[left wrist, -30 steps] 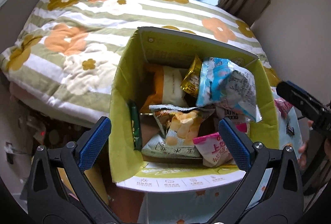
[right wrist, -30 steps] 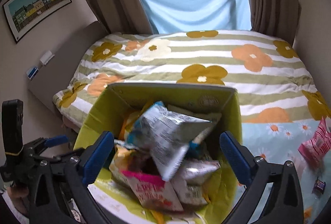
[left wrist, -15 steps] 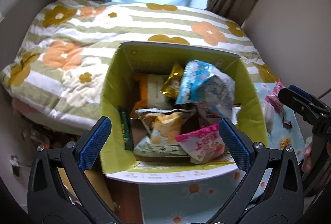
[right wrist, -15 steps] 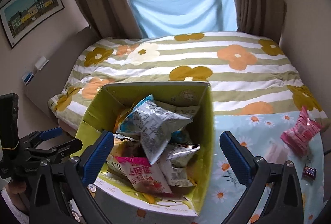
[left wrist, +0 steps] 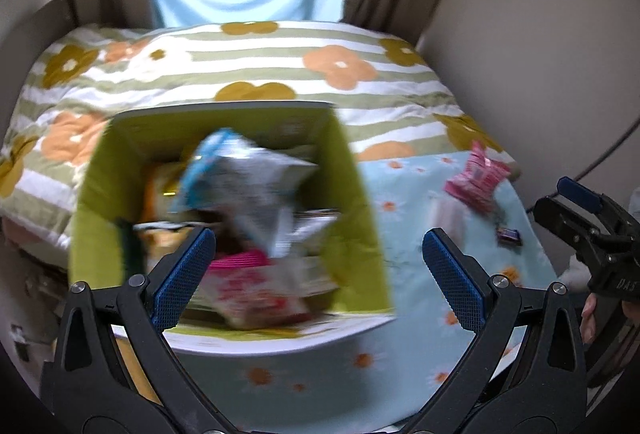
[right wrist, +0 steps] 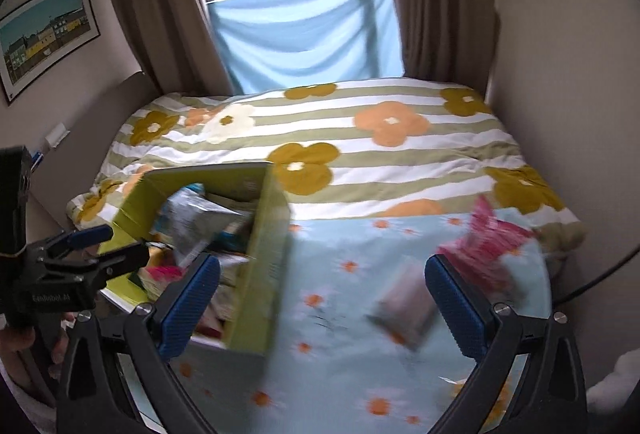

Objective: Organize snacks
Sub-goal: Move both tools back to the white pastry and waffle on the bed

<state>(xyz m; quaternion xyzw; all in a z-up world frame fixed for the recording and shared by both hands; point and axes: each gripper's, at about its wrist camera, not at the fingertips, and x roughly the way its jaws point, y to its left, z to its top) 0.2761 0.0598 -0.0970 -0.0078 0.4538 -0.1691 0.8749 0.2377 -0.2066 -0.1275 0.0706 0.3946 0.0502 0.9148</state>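
A yellow-green cardboard box (left wrist: 352,234) full of snack bags stands on a light blue flowered cloth (left wrist: 400,374); it also shows in the right wrist view (right wrist: 264,274). A silver and blue bag (left wrist: 248,185) sticks up on top of the pile. A pink snack bag (left wrist: 476,177) lies on the cloth to the right, also seen in the right wrist view (right wrist: 484,250), with a pale packet (right wrist: 404,302) nearer. My left gripper (left wrist: 320,274) is open and empty before the box. My right gripper (right wrist: 322,304) is open and empty over the cloth.
A small dark wrapped sweet (left wrist: 509,234) lies on the cloth near the pink bag. Behind is a bed with a striped flower quilt (right wrist: 340,129), curtains and a window. A wall stands close on the right (left wrist: 540,53). Both views are motion-blurred.
Both grippers have swung to the right and back from the box; the box now sits left in both views and the pink bag and cloth have come into view. Both stay open.
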